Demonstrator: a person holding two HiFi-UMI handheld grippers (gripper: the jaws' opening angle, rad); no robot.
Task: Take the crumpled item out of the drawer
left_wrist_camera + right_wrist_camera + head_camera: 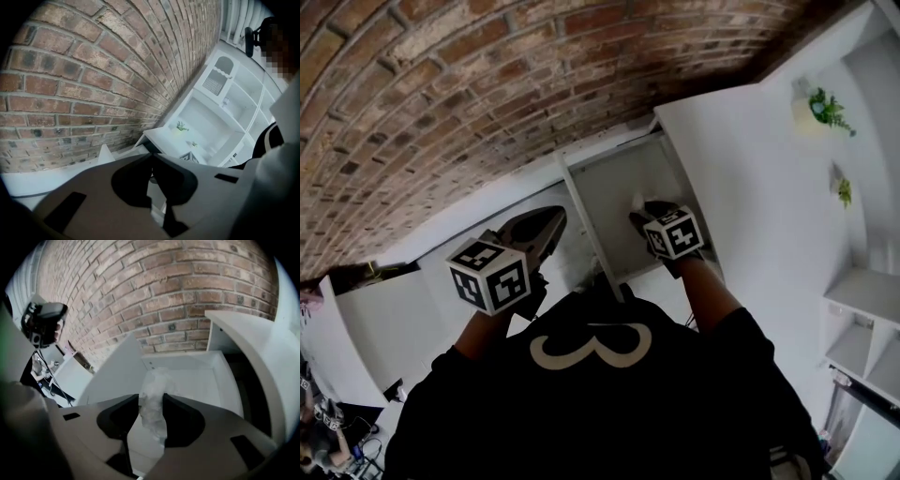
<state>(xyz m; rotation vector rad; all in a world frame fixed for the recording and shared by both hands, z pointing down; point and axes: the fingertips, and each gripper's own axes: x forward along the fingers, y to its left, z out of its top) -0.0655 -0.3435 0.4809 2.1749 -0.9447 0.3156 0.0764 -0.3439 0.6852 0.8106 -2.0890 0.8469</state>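
Note:
The white drawer (pixel 623 183) stands pulled out below the brick wall. In the right gripper view a crumpled clear plastic item (pixel 154 380) sits pinched between my right gripper's (pixel 151 399) two jaws, lifted above the drawer floor (pixel 197 380). In the head view the right gripper (pixel 640 216) hovers over the drawer with a pale scrap of the crumpled item (pixel 638 201) at its tip. My left gripper (pixel 553 220) hangs to the left of the drawer; its jaw tips meet, with nothing between them (pixel 152 154).
The drawer's left side wall (pixel 592 234) runs between the two grippers. A white cabinet top (pixel 750 178) lies to the right, with small green plants (pixel 827 108) and open white shelves (pixel 862 319) beyond. The brick wall (pixel 441 94) closes off the far side.

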